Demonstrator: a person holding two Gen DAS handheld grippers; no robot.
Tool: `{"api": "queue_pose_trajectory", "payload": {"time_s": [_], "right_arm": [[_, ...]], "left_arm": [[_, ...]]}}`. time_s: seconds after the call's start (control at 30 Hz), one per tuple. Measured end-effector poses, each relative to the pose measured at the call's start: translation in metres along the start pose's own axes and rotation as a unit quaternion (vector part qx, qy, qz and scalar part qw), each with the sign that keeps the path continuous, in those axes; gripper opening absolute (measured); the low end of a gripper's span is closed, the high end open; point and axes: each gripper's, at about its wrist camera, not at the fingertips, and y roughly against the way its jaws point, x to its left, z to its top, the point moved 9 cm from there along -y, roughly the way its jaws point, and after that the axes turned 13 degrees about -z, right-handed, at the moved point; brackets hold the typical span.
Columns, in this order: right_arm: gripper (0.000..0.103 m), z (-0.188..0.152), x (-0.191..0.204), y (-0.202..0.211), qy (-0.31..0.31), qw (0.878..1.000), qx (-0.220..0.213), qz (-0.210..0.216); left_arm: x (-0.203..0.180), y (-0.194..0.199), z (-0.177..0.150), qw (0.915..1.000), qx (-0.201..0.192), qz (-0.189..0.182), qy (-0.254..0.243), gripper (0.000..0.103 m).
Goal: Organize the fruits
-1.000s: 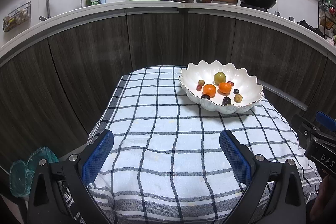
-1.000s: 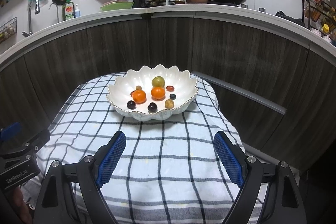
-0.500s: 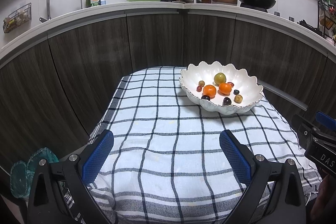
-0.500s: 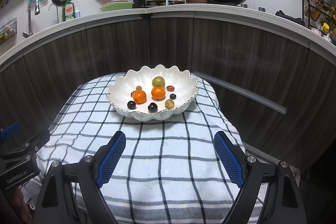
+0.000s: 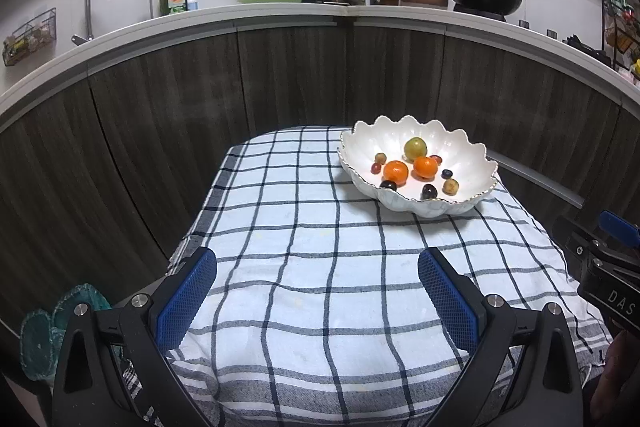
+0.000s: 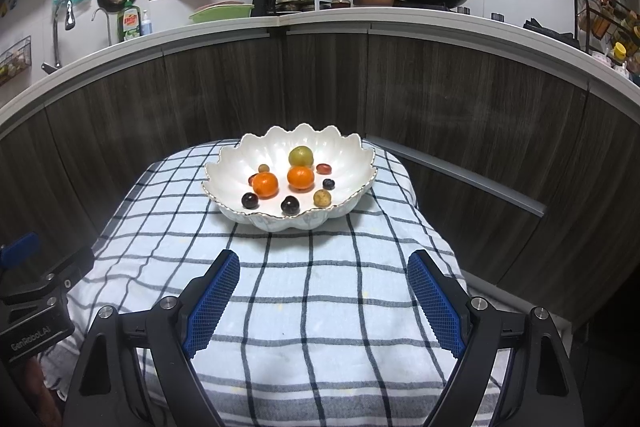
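Altogether, the bowl [image 6: 224,163] holds two oranges [image 6: 265,185], three dark grapes [image 6: 290,205].

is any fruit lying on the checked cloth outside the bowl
No, every fruit, including the two oranges, sits inside the white scalloped bowl, and the checked cloth around it carries no fruit.

One white scalloped bowl [image 6: 224,167] sits at the centre of the right wrist frame. In it lie two orange tangerines [image 6: 265,185], one yellow-green round fruit [image 6: 301,155], two dark grapes [image 6: 250,200] at the near edge, one small blue-black berry [image 6: 329,183], one tan fruit [image 6: 322,198], and three small reddish or brownish ones [image 6: 324,168]. One checked cloth [image 6: 320,287] lies beneath.
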Motion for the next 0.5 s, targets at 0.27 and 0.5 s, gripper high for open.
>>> {"api": "queue_pose_trajectory", "payload": {"time_s": [0.27,0.5], "right_arm": [[0.087,-0.0015,0.0009,-0.0014,-0.003,1.0,0.003,0.0],[0.087,-0.0016,0.0004,-0.0017,-0.004,1.0,0.004,0.0]], "left_arm": [[-0.0016,-0.0011,-0.0014,1.0,-0.001,-0.004,0.007,0.103],[-0.0065,-0.0052,-0.0034,0.9999,0.002,-0.01,0.004,0.103]]}}
